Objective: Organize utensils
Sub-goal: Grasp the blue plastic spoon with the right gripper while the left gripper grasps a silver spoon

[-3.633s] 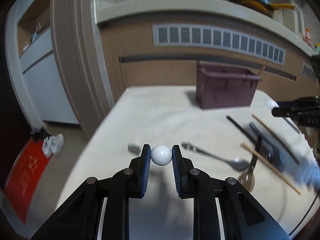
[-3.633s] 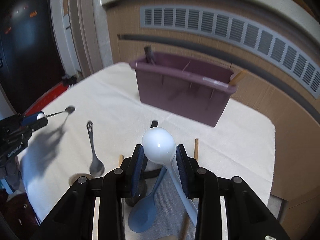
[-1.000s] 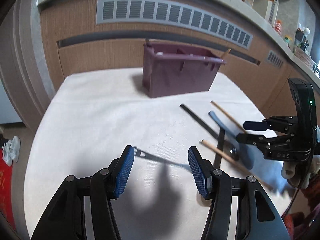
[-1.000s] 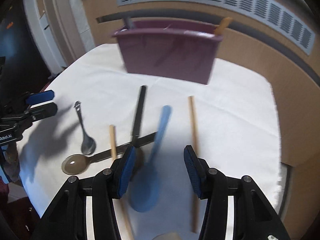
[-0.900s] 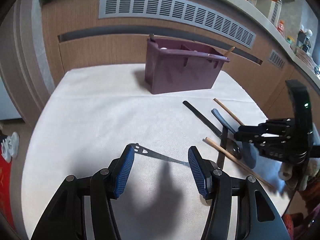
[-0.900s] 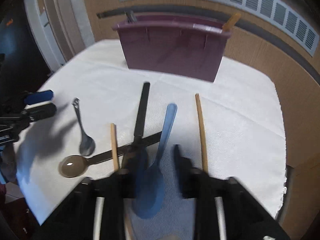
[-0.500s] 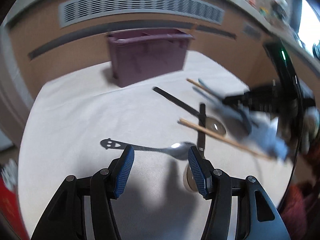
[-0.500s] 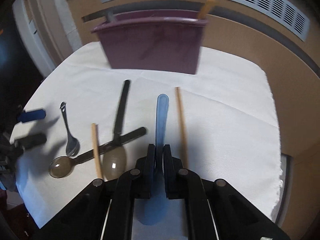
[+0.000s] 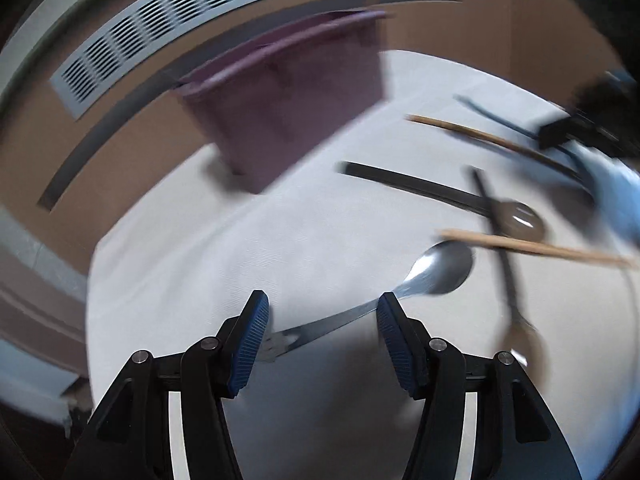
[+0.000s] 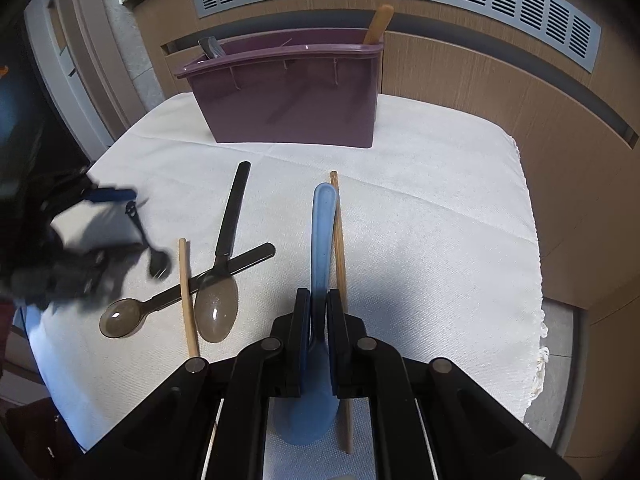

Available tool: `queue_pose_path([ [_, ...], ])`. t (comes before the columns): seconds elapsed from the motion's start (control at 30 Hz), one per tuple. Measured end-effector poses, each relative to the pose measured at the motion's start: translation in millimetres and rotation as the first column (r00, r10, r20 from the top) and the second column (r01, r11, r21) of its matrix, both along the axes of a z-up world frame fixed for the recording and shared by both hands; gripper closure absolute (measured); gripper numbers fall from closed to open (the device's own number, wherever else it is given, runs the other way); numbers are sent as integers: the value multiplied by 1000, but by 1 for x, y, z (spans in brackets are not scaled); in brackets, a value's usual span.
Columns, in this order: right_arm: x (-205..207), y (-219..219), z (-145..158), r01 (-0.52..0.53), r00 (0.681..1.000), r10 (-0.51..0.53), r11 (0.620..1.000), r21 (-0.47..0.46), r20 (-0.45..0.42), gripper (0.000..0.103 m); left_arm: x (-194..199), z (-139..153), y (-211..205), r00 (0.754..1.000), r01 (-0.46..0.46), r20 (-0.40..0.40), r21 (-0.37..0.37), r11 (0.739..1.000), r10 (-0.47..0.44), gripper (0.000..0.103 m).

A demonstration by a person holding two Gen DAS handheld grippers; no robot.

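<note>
My right gripper (image 10: 318,300) is shut on the blue spoon (image 10: 322,232), gripping it near the bowl; its handle points toward the purple utensil caddy (image 10: 296,108). A wooden chopstick (image 10: 340,248) lies against the spoon's right side. My left gripper (image 9: 320,312) is open and tilted, with the handle of the metal spoon (image 9: 436,270) lying on the cloth between its blue pads (image 9: 250,340), untouched. In the right wrist view the left gripper (image 10: 116,200) shows blurred at the left, over that metal spoon (image 10: 154,256).
Two translucent brown spoons with dark handles (image 10: 216,308) (image 10: 124,320) cross each other, with a second wooden chopstick (image 10: 188,292) over them. The caddy holds a wooden handle (image 10: 378,26) and metal utensils (image 10: 212,48). The white cloth (image 10: 440,220) ends at the table edge on the right.
My right gripper closed on the blue spoon. My left gripper rolled and dropped toward the metal spoon, so its handle now lies between the open jaws.
</note>
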State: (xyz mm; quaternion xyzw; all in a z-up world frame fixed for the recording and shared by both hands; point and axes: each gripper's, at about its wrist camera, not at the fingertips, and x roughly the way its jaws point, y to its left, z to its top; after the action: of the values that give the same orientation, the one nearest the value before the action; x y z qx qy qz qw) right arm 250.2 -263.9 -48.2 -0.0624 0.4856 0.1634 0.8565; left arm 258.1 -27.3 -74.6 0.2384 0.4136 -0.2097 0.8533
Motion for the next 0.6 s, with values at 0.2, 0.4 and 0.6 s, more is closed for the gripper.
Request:
queue_pose_path([
  [0.2,0,-1,-3,-4,1000,4,1000,5,-14,96,19,-3,29,983,-68,-181,-216,974,28,45],
  [0.4,0,-2,-5,-4,1000,5,1000,16,-21,96,-28,1,14,946,76,-283,-284,956,-159,45],
  [0.6,0,0,-3,-16,1000,17,1000,27,-18,95,-24,19,9,970,84,-196,-293,952,-146,45],
])
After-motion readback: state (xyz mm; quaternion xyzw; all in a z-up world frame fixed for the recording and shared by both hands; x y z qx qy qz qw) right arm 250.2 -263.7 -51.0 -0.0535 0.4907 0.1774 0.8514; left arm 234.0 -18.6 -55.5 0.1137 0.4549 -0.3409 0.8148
